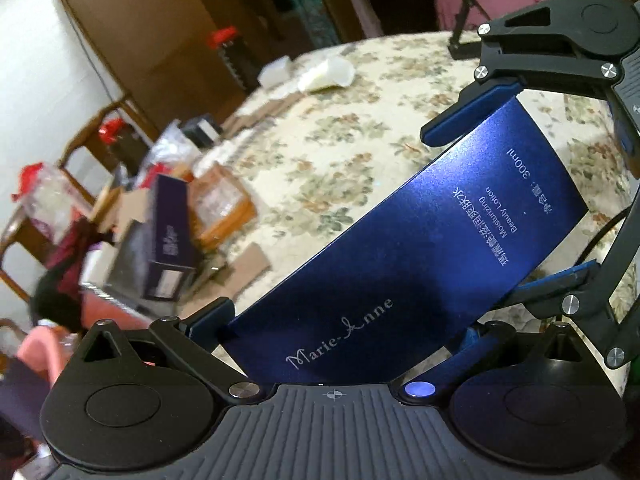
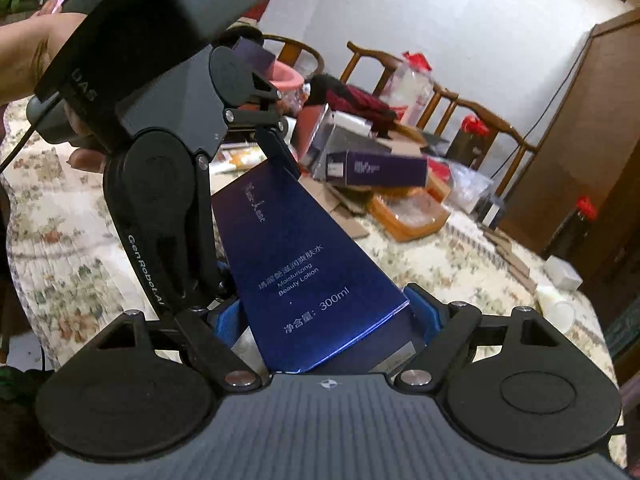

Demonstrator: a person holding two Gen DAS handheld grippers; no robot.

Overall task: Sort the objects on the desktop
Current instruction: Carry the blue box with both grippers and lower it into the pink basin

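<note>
A long dark blue lotion box (image 1: 420,240) marked "Marie-Anne 300ml" is held in the air above the floral tablecloth (image 1: 340,152). My left gripper (image 1: 344,344) is shut on its near end, the branded end. My right gripper (image 1: 520,184) shows at the right of the left wrist view, shut on the other end. In the right wrist view the same box (image 2: 308,280) runs away from my right gripper (image 2: 328,320) to the left gripper (image 2: 256,156), which clamps its far end.
A pile of boxes lies at the table's edge: a purple box (image 2: 380,168), an orange-rimmed tray (image 2: 412,216) and cardboard pieces (image 1: 248,264). White items (image 1: 320,72) sit further along. Wooden chairs (image 2: 460,108) and a brown cabinet (image 2: 592,140) stand behind.
</note>
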